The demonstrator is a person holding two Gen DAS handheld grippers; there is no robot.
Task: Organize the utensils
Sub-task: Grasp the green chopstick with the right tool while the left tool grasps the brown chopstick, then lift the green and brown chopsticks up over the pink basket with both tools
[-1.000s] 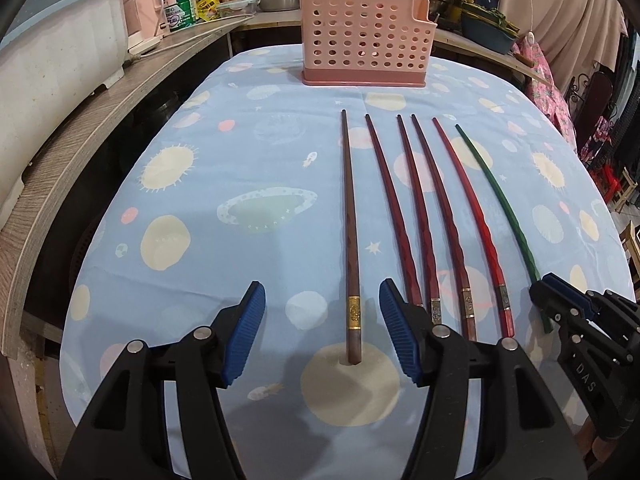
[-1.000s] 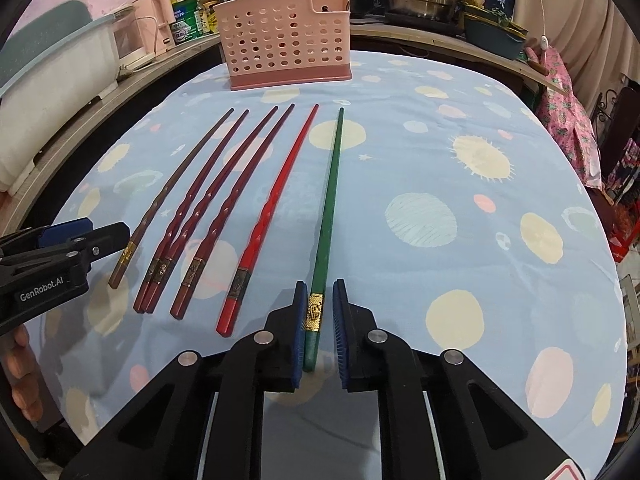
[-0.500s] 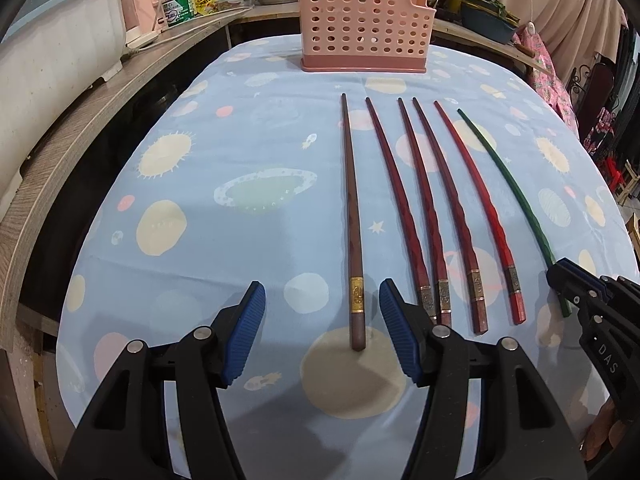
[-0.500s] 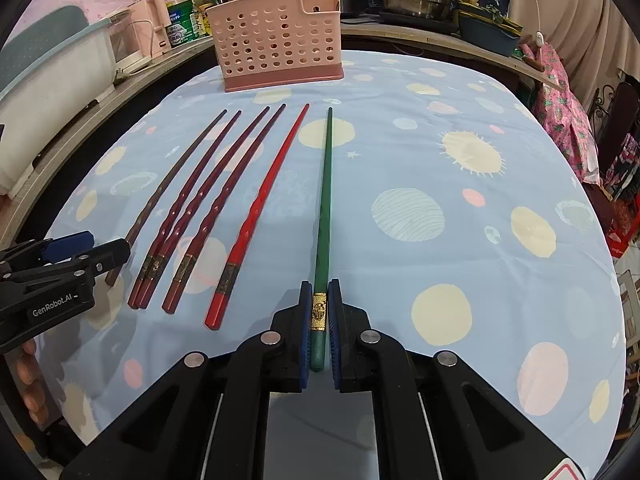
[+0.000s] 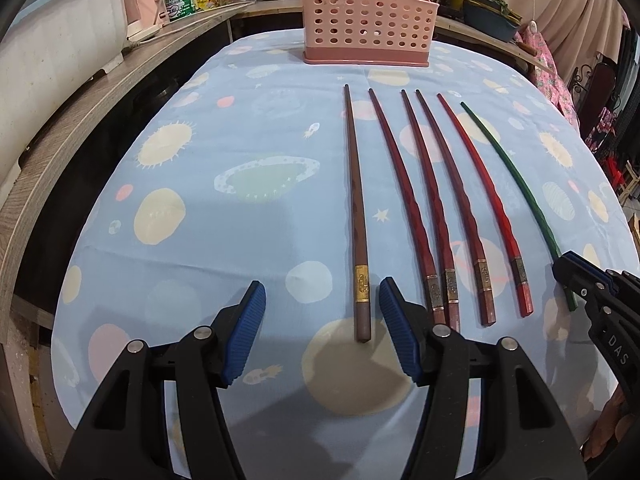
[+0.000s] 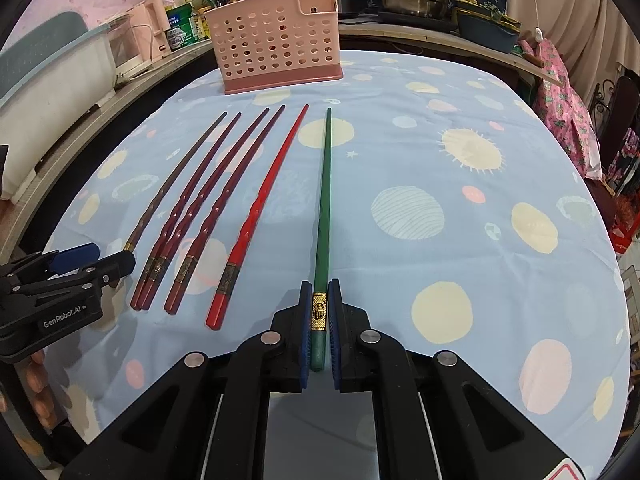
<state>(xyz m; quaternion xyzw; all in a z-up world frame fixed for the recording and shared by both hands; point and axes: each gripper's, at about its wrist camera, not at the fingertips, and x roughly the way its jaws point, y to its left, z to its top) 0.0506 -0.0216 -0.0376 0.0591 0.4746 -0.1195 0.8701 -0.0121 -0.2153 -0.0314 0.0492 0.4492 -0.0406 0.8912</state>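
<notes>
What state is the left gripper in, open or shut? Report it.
Open. The left gripper has its blue pads spread wide, with the brown chopstick lying on the tablecloth between them, untouched.

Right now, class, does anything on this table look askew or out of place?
Mostly tidy. The only oddity: two dark red chopsticks converge and touch at their thick ends, unlike their evenly spaced neighbours. The green chopstick is clamped in the right gripper.
</notes>
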